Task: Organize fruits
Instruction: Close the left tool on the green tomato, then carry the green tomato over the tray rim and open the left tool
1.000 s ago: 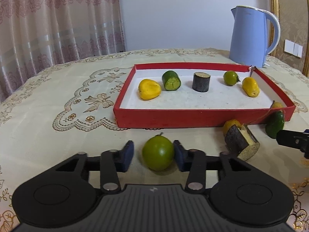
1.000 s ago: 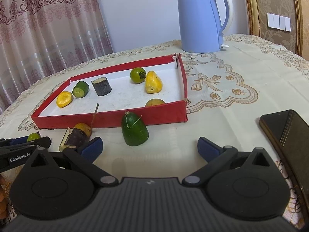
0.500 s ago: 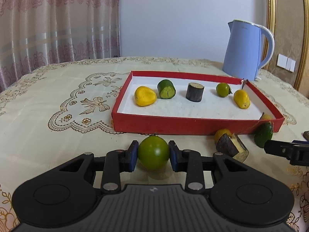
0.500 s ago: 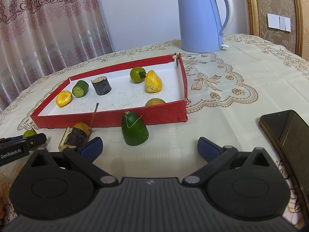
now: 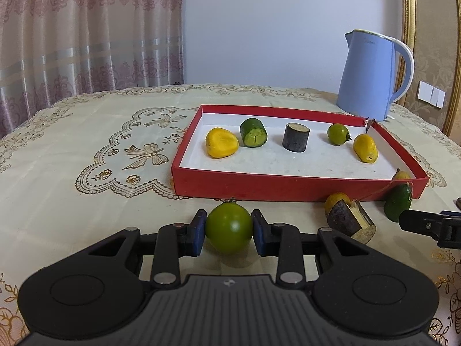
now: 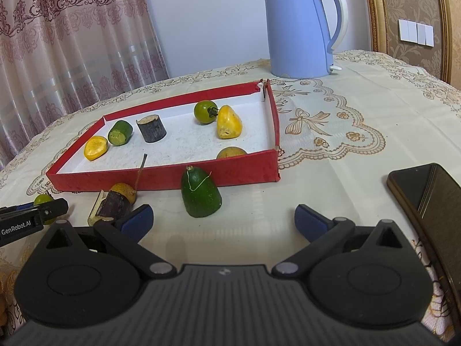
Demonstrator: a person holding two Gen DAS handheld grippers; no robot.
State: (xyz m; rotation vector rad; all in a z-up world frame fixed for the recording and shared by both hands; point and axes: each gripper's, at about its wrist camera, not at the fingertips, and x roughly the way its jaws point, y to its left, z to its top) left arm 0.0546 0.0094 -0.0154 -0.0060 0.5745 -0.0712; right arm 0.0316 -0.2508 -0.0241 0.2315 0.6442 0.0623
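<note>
My left gripper is shut on a round green fruit, its blue pads pressing both sides, just in front of the red tray. Inside the tray lie a yellow piece, a green cylinder, a dark stump piece, a small green fruit and a second yellow piece. Outside its near wall sit a dark wedge with an orange fruit behind it, and a green cone-shaped piece. My right gripper stands open, nothing between its fingers, just short of that green piece.
A blue kettle stands behind the tray. A dark phone lies at the right near my right gripper. Another orange fruit rests in the tray's near right corner. An embroidered cloth covers the table; curtains hang behind.
The left jaws closed from either side of the green fruit onto it, and the left view tipped up a little. The right gripper stayed as it was.
</note>
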